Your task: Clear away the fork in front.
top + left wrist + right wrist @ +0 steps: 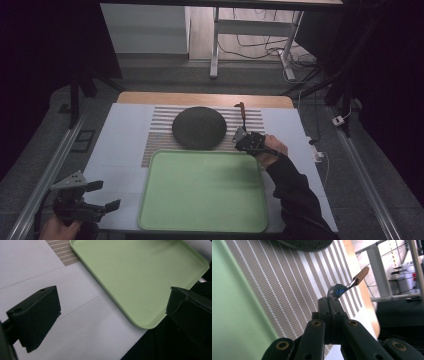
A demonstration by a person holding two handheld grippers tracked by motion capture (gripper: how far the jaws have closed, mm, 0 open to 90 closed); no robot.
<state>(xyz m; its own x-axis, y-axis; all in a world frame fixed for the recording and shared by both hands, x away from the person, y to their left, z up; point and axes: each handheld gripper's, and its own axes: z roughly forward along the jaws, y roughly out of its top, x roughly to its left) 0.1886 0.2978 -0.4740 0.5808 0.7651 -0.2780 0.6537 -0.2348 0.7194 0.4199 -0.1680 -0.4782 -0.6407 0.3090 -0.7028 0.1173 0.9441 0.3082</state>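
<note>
black jaws of the right gripper [331,305] pinch a spoon [342,288] by its bowl, wooden handle out over the striped mat [287,290] beside the green tray [202,192]. high view adds the left gripper [102,195], jaws apart, near the tray's left corner.

Spoon [342,288] bowl tip hidden between shut jaws; dark round mat [304,244] cut off by top edge.
</note>
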